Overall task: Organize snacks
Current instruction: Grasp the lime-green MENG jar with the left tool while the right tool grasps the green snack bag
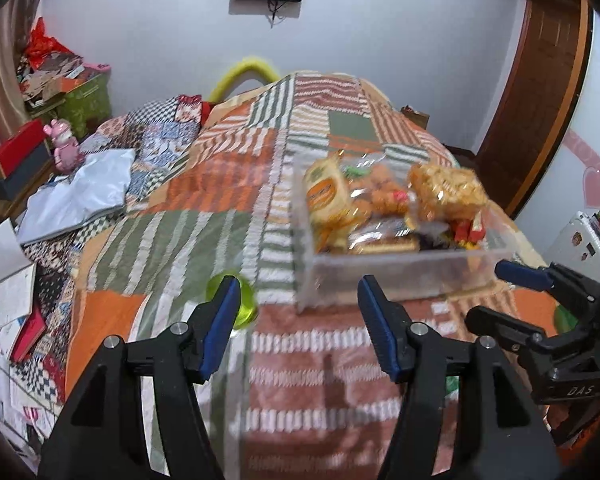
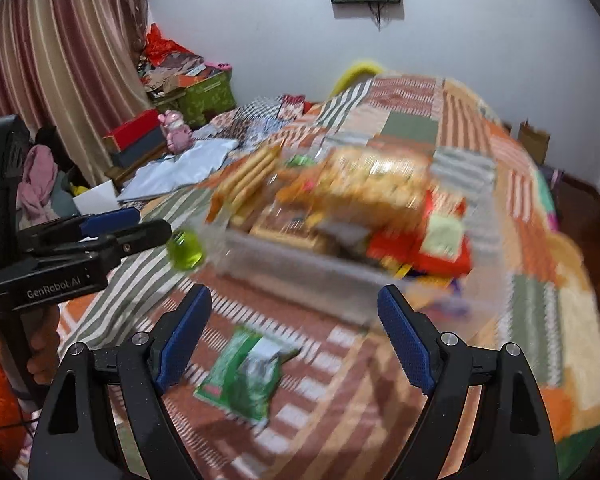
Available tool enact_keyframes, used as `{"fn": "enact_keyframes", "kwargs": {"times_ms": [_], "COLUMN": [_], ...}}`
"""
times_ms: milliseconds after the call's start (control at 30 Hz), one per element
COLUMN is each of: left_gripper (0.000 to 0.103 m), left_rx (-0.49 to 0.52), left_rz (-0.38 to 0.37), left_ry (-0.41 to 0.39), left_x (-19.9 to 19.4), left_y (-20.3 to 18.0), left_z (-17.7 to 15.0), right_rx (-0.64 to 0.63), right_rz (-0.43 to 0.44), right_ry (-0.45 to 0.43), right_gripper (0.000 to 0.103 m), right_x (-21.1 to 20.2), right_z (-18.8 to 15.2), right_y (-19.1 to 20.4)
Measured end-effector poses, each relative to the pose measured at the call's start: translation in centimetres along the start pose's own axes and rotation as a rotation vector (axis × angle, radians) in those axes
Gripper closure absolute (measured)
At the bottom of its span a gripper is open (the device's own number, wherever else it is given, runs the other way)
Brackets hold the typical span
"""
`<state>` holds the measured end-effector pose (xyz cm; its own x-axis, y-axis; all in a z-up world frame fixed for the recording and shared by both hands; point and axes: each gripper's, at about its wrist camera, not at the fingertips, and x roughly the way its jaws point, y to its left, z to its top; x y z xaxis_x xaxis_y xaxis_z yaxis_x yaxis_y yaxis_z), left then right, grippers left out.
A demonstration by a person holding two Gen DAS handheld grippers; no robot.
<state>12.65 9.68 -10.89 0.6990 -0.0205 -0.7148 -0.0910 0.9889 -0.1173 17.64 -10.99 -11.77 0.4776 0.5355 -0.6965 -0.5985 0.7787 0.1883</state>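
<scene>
- The clear plastic box (image 2: 300, 276) of snacks stands on the patchwork bed (image 2: 500, 200); a flat green snack packet (image 2: 244, 380) lies just before it.
- The right gripper (image 2: 296, 340) has open, empty jaws above the packet; it should lower and close on the packet's middle.
- The left gripper (image 1: 296, 320), jaws open and empty, should keep aside near the small green round thing (image 1: 240, 300).

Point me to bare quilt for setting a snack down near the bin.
Free: quilt between the clear bin and left gripper, and left of the bin beyond the green cup. Crowded: the heaped bin; the green packet before the right gripper.

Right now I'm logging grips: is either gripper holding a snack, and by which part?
Nothing is held. The left gripper and right gripper both stand open with nothing between their pads.
</scene>
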Motion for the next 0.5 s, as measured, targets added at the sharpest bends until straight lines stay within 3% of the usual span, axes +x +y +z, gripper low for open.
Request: {"fn": "enact_keyframes", "kwargs": {"times_ms": [500], "left_gripper": [0.042], "left_rx": [-0.063], "left_rz": [0.026], "left_ry": [0.153], "left_x": [2.6], "left_y": [3.4], "left_z": [-5.1], "right_rx": [-0.018], "right_rz": [0.034], "right_ry": [0.185], "right_gripper": [0.022], "right_x": [5.1], "right_z": [-3.2], "right_y": [2.2]}}
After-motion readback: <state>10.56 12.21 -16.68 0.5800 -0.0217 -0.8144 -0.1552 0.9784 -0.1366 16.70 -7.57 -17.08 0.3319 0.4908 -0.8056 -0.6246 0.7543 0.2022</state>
